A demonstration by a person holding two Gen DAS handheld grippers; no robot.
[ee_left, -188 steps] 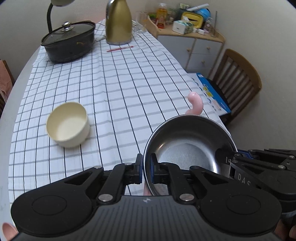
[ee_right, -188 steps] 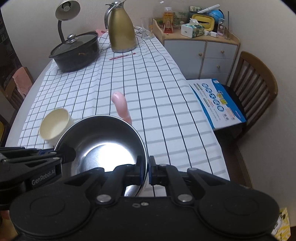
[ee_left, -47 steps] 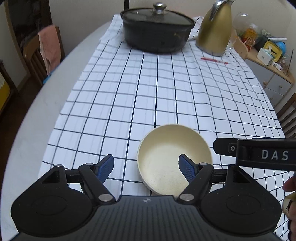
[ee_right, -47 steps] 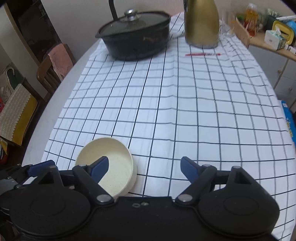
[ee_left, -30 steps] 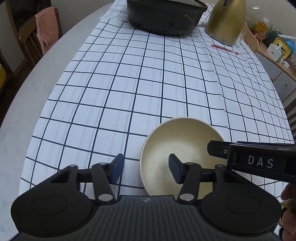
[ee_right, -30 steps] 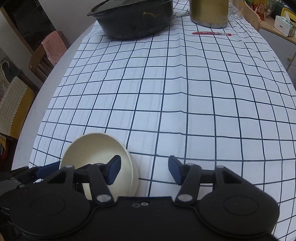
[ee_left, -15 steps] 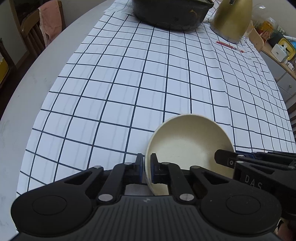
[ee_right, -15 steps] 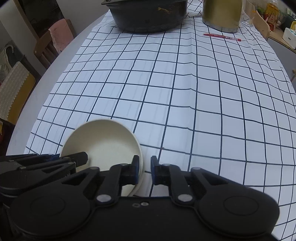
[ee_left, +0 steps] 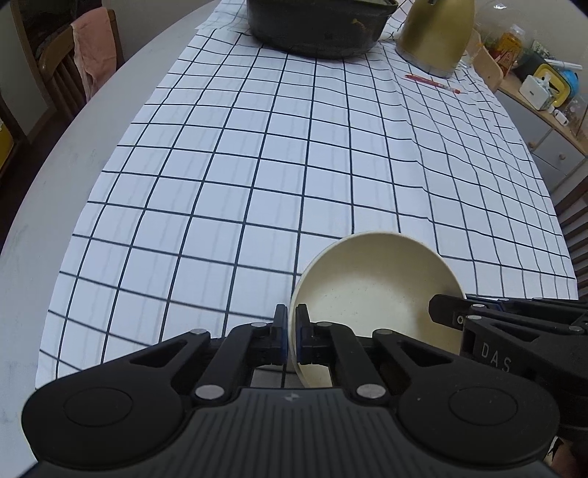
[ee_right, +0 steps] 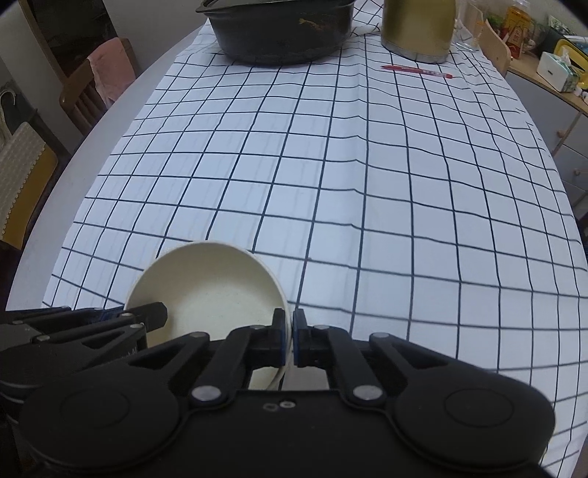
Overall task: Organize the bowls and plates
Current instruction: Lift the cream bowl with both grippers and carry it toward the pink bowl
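Note:
A cream bowl [ee_left: 371, 286] is held between both grippers near the front edge of the checked tablecloth [ee_left: 294, 165]. My left gripper [ee_left: 292, 336] is shut on the bowl's left rim. My right gripper [ee_right: 289, 336] is shut on the bowl's right rim; the bowl also shows in the right wrist view [ee_right: 209, 290]. The bowl looks lifted slightly off the cloth, tilted. The right gripper's body appears at the right in the left wrist view [ee_left: 514, 331]. The left gripper's body appears at the left in the right wrist view [ee_right: 81, 331].
A black lidded pot [ee_left: 316, 25] and a gold kettle [ee_left: 433, 33] stand at the far end, with a red pen [ee_left: 431, 82] beside them. A wooden chair with a pink cloth [ee_left: 81, 62] is at the left. A cabinet with clutter [ee_left: 544, 95] is at the right.
Both grippers closed from open onto opposite rims of the cream bowl over the last second. The bowl has since risen slightly and both views have drawn back a little.

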